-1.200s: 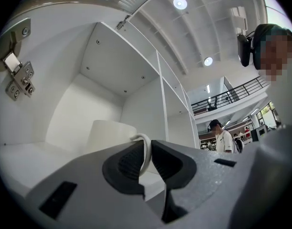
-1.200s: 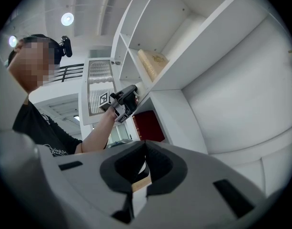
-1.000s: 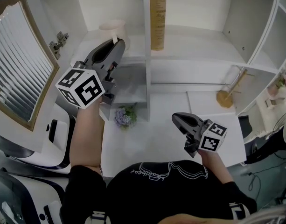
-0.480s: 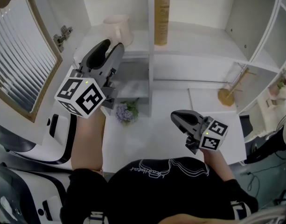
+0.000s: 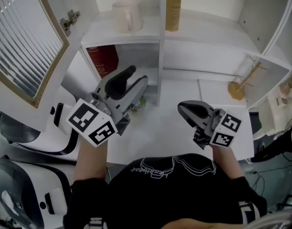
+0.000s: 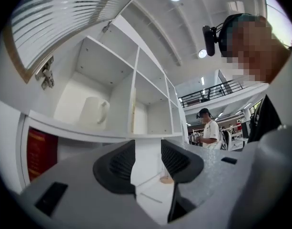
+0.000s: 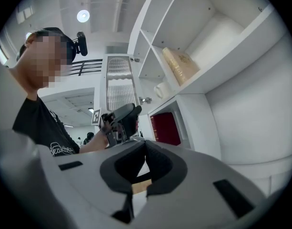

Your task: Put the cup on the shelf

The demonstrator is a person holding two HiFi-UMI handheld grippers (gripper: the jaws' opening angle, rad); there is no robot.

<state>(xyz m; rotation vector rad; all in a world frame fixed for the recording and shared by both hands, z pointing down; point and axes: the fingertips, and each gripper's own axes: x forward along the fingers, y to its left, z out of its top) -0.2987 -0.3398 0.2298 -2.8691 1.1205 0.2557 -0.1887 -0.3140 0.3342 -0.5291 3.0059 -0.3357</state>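
A cream cup [image 5: 126, 15] with a handle stands upright on the white shelf [image 5: 136, 35], in the upper left compartment. It also shows in the left gripper view as a pale cup [image 6: 93, 111], and small in the right gripper view as a cup [image 7: 161, 90]. My left gripper [image 5: 135, 79] hangs below and in front of that shelf, well apart from the cup. Its jaws have just been opening, and the left gripper [image 6: 148, 151] is open with nothing between them. My right gripper [image 5: 184, 109] is over the white table [image 5: 169, 132], and the right gripper [image 7: 145, 144] is shut and empty.
A red box [image 5: 103, 58] stands in the compartment under the cup. A tall tan box [image 5: 173, 6] is on the shelf to the cup's right. The louvred cabinet door [image 5: 26, 46] hangs open at left. A wooden stand [image 5: 238, 89] lies at right, and a white appliance [image 5: 36, 132] at lower left.
My left gripper let go of the cup, opened, and drew back and down from the shelf; the cup stays there. The right gripper rose slightly.
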